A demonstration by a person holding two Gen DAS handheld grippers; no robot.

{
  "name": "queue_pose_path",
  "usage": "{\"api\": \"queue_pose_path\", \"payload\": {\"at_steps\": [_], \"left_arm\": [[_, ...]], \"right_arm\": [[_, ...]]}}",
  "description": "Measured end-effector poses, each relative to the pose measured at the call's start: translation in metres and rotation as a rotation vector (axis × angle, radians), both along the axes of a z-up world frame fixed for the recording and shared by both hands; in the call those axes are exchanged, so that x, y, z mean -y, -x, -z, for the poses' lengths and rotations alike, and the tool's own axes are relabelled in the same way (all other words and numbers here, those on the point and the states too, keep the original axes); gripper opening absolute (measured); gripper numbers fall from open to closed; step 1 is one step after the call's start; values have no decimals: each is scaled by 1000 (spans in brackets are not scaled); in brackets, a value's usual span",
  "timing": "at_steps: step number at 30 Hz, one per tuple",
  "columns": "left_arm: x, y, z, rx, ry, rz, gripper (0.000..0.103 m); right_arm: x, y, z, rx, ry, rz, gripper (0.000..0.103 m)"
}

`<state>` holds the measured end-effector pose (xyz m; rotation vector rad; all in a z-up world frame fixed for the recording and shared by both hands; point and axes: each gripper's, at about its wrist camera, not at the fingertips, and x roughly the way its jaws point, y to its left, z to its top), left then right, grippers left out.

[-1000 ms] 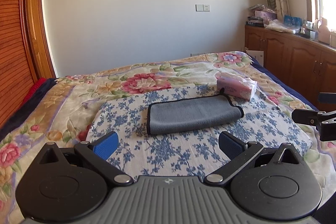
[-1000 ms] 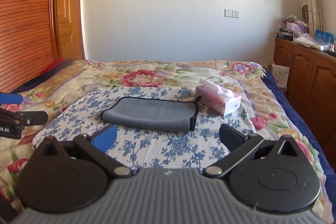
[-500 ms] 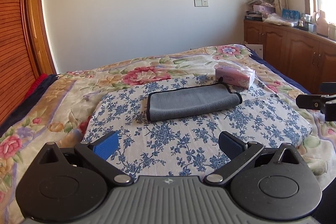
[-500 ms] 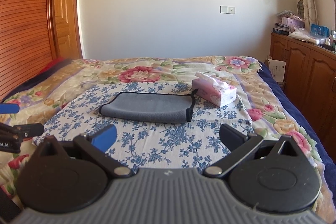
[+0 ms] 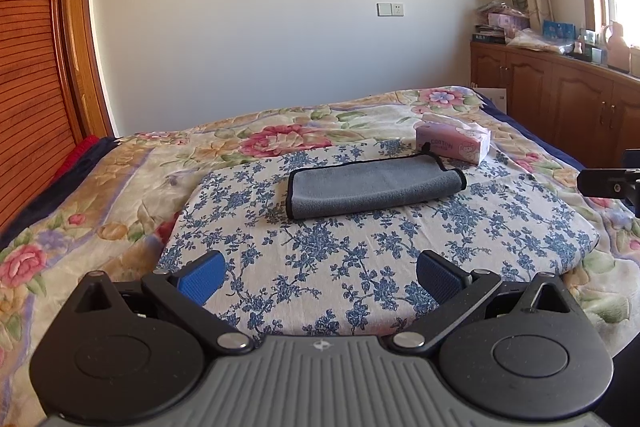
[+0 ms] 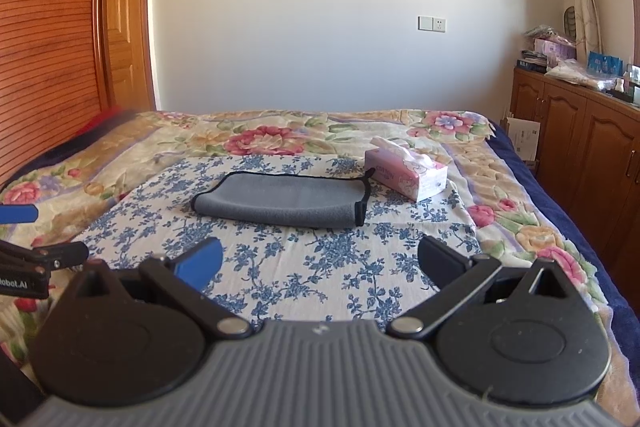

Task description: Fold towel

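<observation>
Grey towel [image 5: 372,188] lies folded on the blue-flowered cloth [image 5: 340,255] on the bed — tissue box [image 5: 452,143] just beside it. Left gripper [image 5: 320,273] and right gripper [image 6: 320,263] both spread apart, holding nothing, well short of the towel.

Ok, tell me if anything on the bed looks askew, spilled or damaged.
Nothing stands out. The grey towel lies folded flat on the blue-flowered cloth, and the pink tissue box sits upright just beyond its right end. Both grippers are open, clear of the towel.
</observation>
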<state>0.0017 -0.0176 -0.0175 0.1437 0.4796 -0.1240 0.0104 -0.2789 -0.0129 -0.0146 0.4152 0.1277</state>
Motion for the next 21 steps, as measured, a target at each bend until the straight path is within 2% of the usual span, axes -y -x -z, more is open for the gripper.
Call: {"api": "queue_pose_path", "payload": {"at_steps": [21], "left_arm": [[-5,8,4,112,-3,-32,103]], "right_arm": [[4,7,1,81,-6,51,103]]}}
